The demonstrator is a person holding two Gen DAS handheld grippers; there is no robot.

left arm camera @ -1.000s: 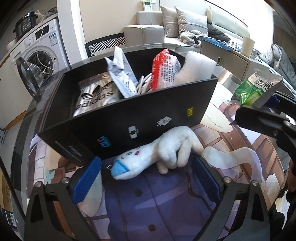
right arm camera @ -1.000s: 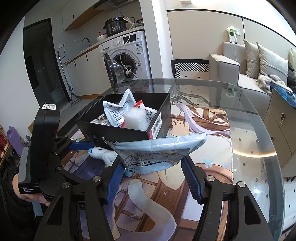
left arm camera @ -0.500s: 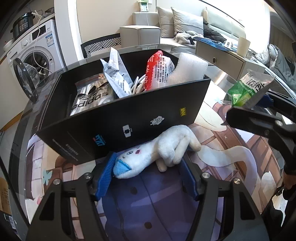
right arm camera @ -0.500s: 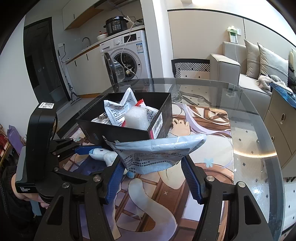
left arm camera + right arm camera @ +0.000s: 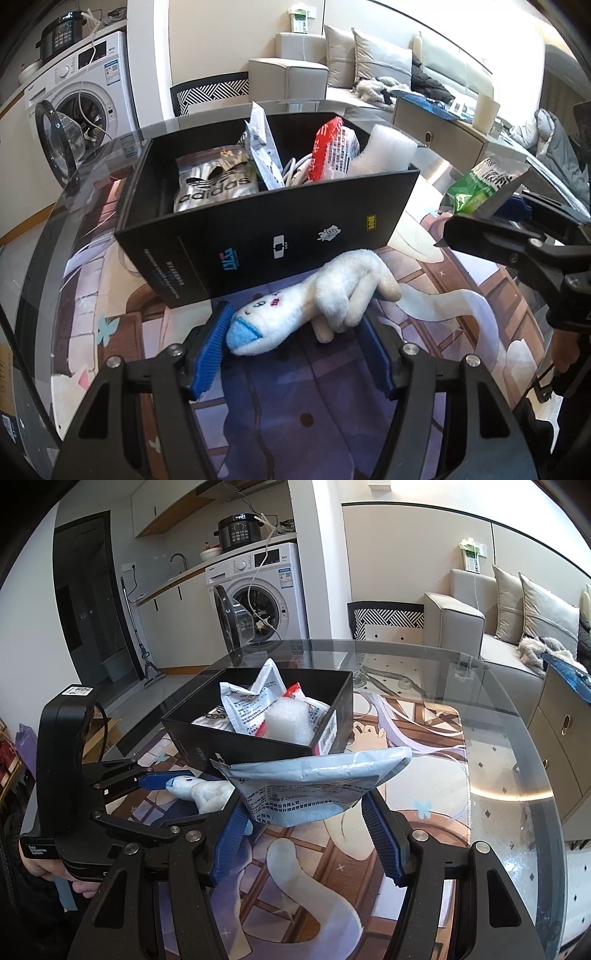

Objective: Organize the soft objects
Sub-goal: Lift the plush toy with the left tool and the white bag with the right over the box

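Observation:
A white plush toy (image 5: 314, 299) with a blue nose lies on the table mat in front of the black box (image 5: 258, 236). My left gripper (image 5: 295, 332) is shut on it, one blue pad on the nose, the other against its legs. The right wrist view shows the same toy (image 5: 207, 794) at the left. My right gripper (image 5: 304, 808) is shut on a crinkled pale packet (image 5: 314, 779), held above the mat near the box's corner (image 5: 332, 734). That packet (image 5: 484, 181) shows green and white in the left wrist view. The box holds an adidas bag (image 5: 214, 181), packets and white foam (image 5: 384, 151).
A round glass table (image 5: 509, 775) carries a printed picture mat (image 5: 258, 424). Behind it stand a washing machine (image 5: 266, 590) with its door open, a patterned chair (image 5: 388, 616), a grey sofa (image 5: 480, 627) and a low cabinet (image 5: 565, 723). A hand (image 5: 48, 871) holds the left gripper's handle.
The left gripper's jaws have gone from wide open to shut on the plush toy and shifted slightly. The right gripper and its packet have not moved.

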